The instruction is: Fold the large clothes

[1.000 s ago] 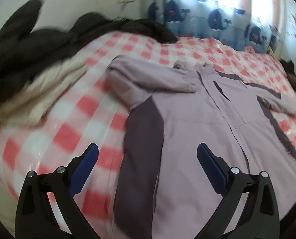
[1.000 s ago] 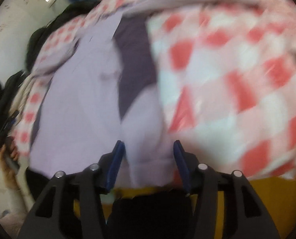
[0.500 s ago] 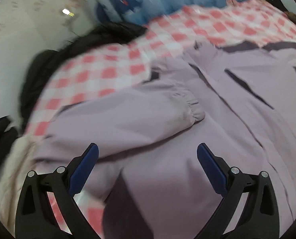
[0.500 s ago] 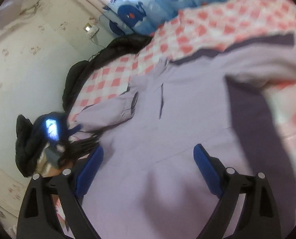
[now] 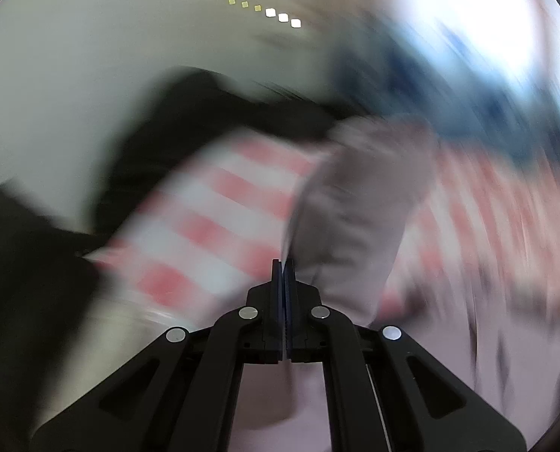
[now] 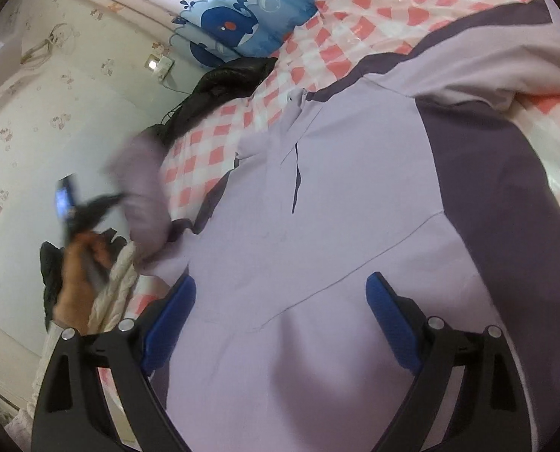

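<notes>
Since a second ago my left hand-held gripper (image 5: 284, 263) has gone from wide open over the jacket to fully shut, and it now seems to pinch the jacket's sleeve (image 5: 359, 203), which rises blurred in front of it. My right hand-held gripper (image 6: 280, 301) has swung round from the bed's edge and spread from half open to wide.

From the right wrist I see the lilac jacket (image 6: 347, 203) lying front up on the red-and-white checked bed (image 6: 359, 11), its dark side panel (image 6: 498, 188) to the right of the picture. The right jaws stand wide apart above the jacket's lower body, with nothing gripped between them. At the left of that view my left hand (image 6: 80, 263) carries its gripper, with the sleeve lifted off the bed beside it. A black garment (image 6: 227, 83) lies along the wall, under a whale-print curtain (image 6: 238, 26). The left wrist view is heavily smeared, so whether the pads truly hold cloth I cannot say for sure.
</notes>
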Motion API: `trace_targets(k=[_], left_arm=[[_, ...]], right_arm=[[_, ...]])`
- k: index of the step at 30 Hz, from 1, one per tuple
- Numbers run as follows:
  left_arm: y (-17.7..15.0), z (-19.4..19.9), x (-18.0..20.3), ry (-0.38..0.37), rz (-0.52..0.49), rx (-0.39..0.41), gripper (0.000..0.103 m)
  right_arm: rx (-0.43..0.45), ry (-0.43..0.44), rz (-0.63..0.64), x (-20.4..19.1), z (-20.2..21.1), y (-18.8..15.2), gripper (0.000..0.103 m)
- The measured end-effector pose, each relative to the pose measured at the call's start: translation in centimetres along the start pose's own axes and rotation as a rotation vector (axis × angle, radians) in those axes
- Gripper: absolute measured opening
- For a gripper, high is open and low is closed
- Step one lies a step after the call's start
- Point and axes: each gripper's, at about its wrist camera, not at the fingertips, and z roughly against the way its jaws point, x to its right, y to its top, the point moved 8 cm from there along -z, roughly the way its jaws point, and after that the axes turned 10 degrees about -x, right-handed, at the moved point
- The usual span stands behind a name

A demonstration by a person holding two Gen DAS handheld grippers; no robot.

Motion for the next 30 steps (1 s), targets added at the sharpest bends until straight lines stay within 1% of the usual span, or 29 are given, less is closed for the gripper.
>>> trace_targets(k=[2,3,4,5,6,7,8,9,10,12,14,15,16,17,18,19,20,21,22,23,24,25,27,28,29,30], left_arm=[[2.7,3.0,-5.8,0.041,0.163,0.042,0.001],[3.7,5.3,-9.2,0.072,0.263,0.071,0.004],[4.1,6.9,-11.0,0.084,0.309,0.094,0.007],[4.2,8.5,-12.0,0.068,0.327,0.107,0.019],[4.0,10.1,-12.6,0.046,0.329,0.114,0.04],[2.9,12.5,-13.2,0.034,0.328,0.132,0.054],[2.0,13.8,-13.2,0.029,0.32,0.142,0.071],[0.5,15.2,-12.9,0.009,0.293,0.143,0.08],[-2.2,16.7,-11.7,-0.044,0.224,0.114,0.082],[-7.7,18.2,-9.7,-0.136,0.11,0.04,0.092],[-17.3,18.6,-6.9,-0.248,-0.034,-0.135,0.094],[-22.3,18.7,-6.1,-0.312,-0.079,-0.228,0.094],[-25.6,18.8,-5.6,-0.35,-0.105,-0.286,0.094],[-30.3,18.8,-5.4,-0.377,-0.121,-0.356,0.094],[-32.3,18.6,-5.9,-0.378,-0.12,-0.385,0.094],[-35.7,18.6,-6.6,-0.386,-0.096,-0.43,0.094],[-37.6,18.4,-7.2,-0.399,-0.055,-0.453,0.094],[-39.3,18.0,-7.9,-0.409,-0.003,-0.48,0.094],[-41.2,17.5,-8.4,-0.425,0.066,-0.526,0.094],[-42.1,16.8,-8.9,-0.441,0.113,-0.555,0.094],[-43.5,16.3,-9.0,-0.474,0.173,-0.586,0.094],[-44.1,15.6,-9.7,-0.491,0.203,-0.607,0.094],[-45.5,15.3,-10.1,-0.527,0.246,-0.643,0.094],[-46.5,15.1,-9.6,-0.555,0.266,-0.669,0.094],[-46.4,13.9,-9.1,-0.569,0.277,-0.692,0.094],[-47.4,13.9,-8.8,-0.594,0.285,-0.728,0.094]], right_arm=[[-0.005,0.01,0.004,-0.2,-0.1,-0.1,0.088],[-0.006,0.01,0.007,-0.3,-0.2,-0.1,0.088],[-0.01,0.01,0.011,-0.4,-0.3,-0.2,0.088],[-0.013,0.01,0.011,-0.4,-0.6,0.0,0.088],[-0.016,0.011,0.008,-0.4,-0.8,0.0,0.088],[-0.018,0.013,0.004,-0.3,-0.9,0.1,0.088],[-0.019,0.012,0.005,-0.3,-0.8,0.1,0.088],[-0.019,0.004,0.01,-0.3,-0.7,0.1,0.088],[-0.013,-0.008,0.018,-0.3,-0.5,0.1,0.088],[-0.027,-0.036,0.05,-0.5,0.2,-0.1,0.088],[-0.063,-0.049,0.088,-1.0,2.2,-0.9,0.088],[-0.077,-0.063,0.112,-1.1,3.5,-1.4,0.088],[-0.086,-0.091,0.141,-1.0,5.4,-2.2,0.089],[-0.094,-0.119,0.168,-0.7,7.0,-2.9,0.092],[-0.1,-0.155,0.195,-0.2,8.7,-3.8,0.094],[-0.104,-0.2,0.214,0.6,10.5,-4.6,0.095],[-0.115,-0.251,0.222,1.8,12.3,-5.5,0.095],[-0.147,-0.298,0.215,3.7,14.3,-6.9,0.095],[-0.163,-0.307,0.203,4.8,15.2,-7.6,0.095],[-0.198,-0.315,0.172,6.5,16.2,-8.8,0.095],[-0.236,-0.317,0.142,7.9,16.7,-9.9,0.095],[-0.289,-0.308,0.103,9.4,17.1,-11.5,0.095],[-0.344,-0.284,0.052,11.0,17.3,-13.6,0.095],[-0.361,-0.259,0.034,11.3,17.3,-14.2,0.095],[-0.381,-0.207,0.004,11.5,17.1,-15.0,0.095],[-0.392,-0.174,-0.013,11.4,16.9,-15.5,0.095]])
